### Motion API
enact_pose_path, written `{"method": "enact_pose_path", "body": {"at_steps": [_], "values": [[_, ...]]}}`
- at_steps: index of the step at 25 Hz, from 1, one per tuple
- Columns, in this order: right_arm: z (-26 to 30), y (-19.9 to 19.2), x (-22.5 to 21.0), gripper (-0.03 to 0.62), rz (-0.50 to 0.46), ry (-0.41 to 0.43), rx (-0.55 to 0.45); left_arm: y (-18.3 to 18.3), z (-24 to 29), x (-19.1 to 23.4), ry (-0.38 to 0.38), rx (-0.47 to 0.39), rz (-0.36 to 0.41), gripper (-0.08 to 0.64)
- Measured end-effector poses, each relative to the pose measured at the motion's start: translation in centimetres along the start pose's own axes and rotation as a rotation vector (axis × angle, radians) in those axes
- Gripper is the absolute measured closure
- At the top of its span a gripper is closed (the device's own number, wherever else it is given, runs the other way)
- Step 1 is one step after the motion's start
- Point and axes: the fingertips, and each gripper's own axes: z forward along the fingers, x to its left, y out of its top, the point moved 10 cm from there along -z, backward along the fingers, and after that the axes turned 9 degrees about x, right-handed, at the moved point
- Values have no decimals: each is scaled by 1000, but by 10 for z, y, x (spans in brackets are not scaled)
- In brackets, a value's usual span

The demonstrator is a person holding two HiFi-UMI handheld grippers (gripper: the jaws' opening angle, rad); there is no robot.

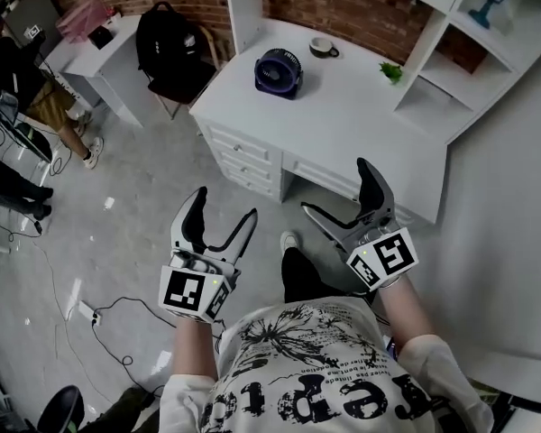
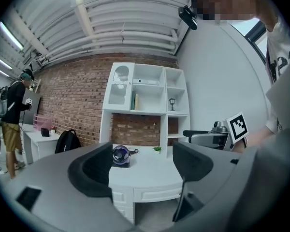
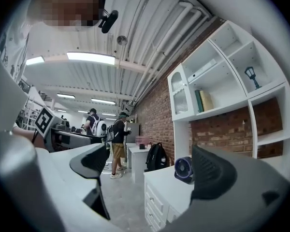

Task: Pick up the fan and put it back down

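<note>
- We are holding the left tongs [image 1: 224, 204] and the right tongs [image 1: 335, 186] out level in front of us. Both are standing wide apart with nothing between them.
- The fan [image 1: 279, 72] is sitting upright on the white worktop [image 1: 343, 124], near its back left part, with a mug [image 1: 323, 48] just beyond it. It is well apart from both tongs.
- From where we are standing, the fan is lying straight ahead, roughly on the line between the two tongs. The left gripper view is showing it just inside the left jaw, and the right gripper view beside the right jaw.
- Neither hand is looking clearly nearer, though the right may be slightly closer.
- Its round grille seems to be facing us, so we are judging that a grip across its sides would suit.
</note>
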Motion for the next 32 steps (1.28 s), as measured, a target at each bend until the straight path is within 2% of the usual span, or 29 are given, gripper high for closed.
{"method": "enact_pose_path", "body": {"at_steps": [4,12,17,22,26,29,32], "values": [[53,0,-49,38,17,10,12,13,54,28,4,5,5,182],[166,16,-173,38,-4,48,55,59,200,87,-9,-10,14,172],[220,4,-236,38,36,56,107,63,273,117,-48,8,-14,172],[266,-10,-273,38,60,56,165,63,325,152,-80,41,-27,172],[304,-23,-291,38,82,24,221,58,369,189,-153,55,-30,172],[333,-30,-302,36,129,14,251,55,405,219,-240,67,-34,172],[358,-38,-311,32,172,-10,298,63,439,244,-348,57,-4,167]]}}
